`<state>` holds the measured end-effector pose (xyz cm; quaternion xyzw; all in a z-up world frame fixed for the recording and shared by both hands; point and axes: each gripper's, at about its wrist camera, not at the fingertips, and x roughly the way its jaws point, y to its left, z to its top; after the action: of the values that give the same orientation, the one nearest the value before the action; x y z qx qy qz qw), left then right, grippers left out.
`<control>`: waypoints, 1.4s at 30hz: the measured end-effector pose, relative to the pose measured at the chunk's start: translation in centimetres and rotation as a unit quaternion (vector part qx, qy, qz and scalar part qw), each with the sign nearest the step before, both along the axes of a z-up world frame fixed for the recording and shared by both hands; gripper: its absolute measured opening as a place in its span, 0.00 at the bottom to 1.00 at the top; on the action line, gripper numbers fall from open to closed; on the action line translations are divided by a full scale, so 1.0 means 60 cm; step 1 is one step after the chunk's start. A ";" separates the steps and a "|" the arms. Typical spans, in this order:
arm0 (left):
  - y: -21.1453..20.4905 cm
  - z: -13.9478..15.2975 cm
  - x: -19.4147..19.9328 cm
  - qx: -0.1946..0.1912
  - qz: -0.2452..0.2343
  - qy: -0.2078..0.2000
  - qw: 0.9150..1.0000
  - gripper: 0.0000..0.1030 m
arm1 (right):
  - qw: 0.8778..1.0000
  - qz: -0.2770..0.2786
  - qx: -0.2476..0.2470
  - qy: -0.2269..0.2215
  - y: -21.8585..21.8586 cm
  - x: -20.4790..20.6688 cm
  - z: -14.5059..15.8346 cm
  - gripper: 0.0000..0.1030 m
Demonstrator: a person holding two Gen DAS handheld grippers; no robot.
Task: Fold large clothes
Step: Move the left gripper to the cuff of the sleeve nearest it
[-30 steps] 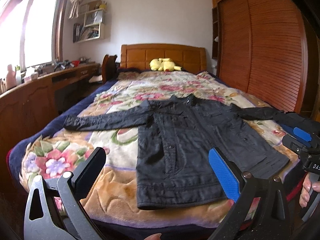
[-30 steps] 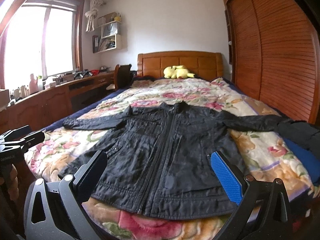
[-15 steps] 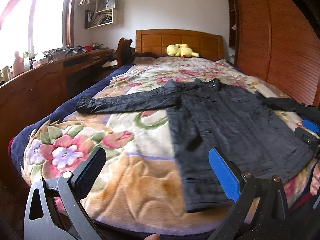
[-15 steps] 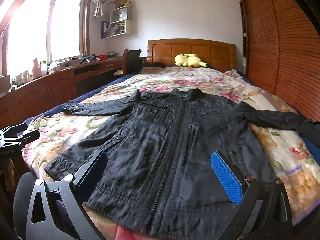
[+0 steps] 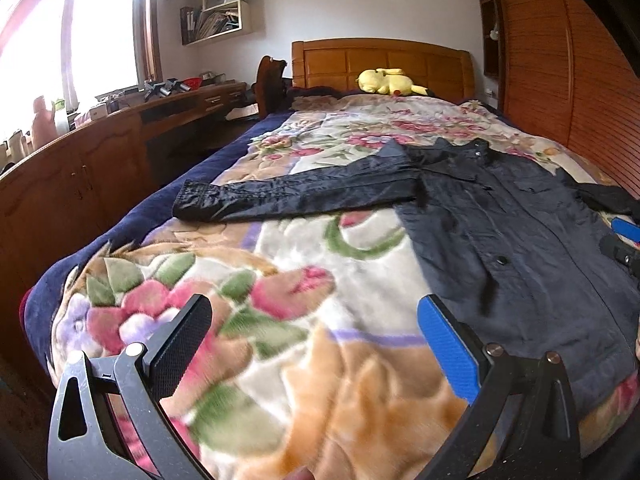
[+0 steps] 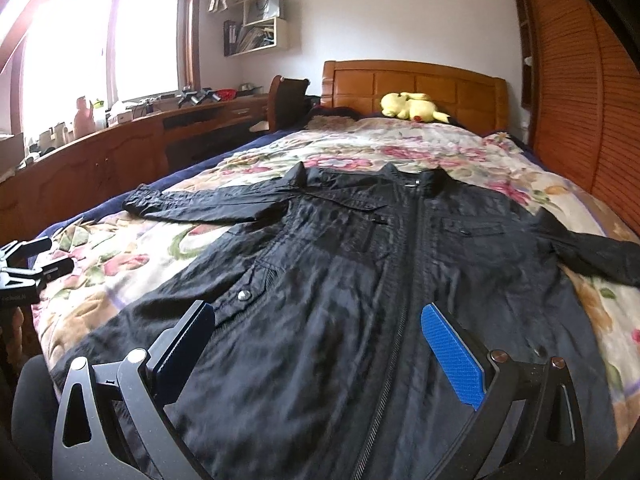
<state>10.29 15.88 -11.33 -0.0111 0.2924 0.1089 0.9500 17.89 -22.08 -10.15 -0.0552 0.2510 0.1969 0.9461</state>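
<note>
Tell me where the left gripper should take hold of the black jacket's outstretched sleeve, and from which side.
Probably the cuff: it is the free end of the sleeve, flat on the blanket. Bring the open left gripper from the window side, one finger under the edge.

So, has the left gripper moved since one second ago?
Yes. In the left wrist view, the left gripper has come lower and closer to the bed, toward the window side: the jacket now sits further right against the headboard.

A black jacket point(image 6: 360, 280) lies on a pink-and-green floral blanket point(image 5: 280, 300), near a yellow plush point(image 6: 412, 107).
</note>
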 end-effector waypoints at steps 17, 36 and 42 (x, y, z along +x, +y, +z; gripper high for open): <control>0.194 -0.032 0.141 0.000 -0.001 0.059 0.998 1.00 | 0.997 0.006 -0.031 0.064 0.025 0.055 -0.053 1.00; 0.316 0.007 0.290 -0.056 0.038 0.063 0.996 0.71 | 0.997 -0.001 -0.028 0.074 0.022 0.069 -0.055 1.00; 0.353 -0.028 0.328 -0.058 0.069 0.082 0.993 0.59 | 0.997 0.000 -0.027 0.078 0.021 0.072 -0.057 1.00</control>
<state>29.97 37.07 -12.98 -0.0769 0.3741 0.1577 0.9106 22.23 -20.82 -13.59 -0.0650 0.3293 0.1939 0.9218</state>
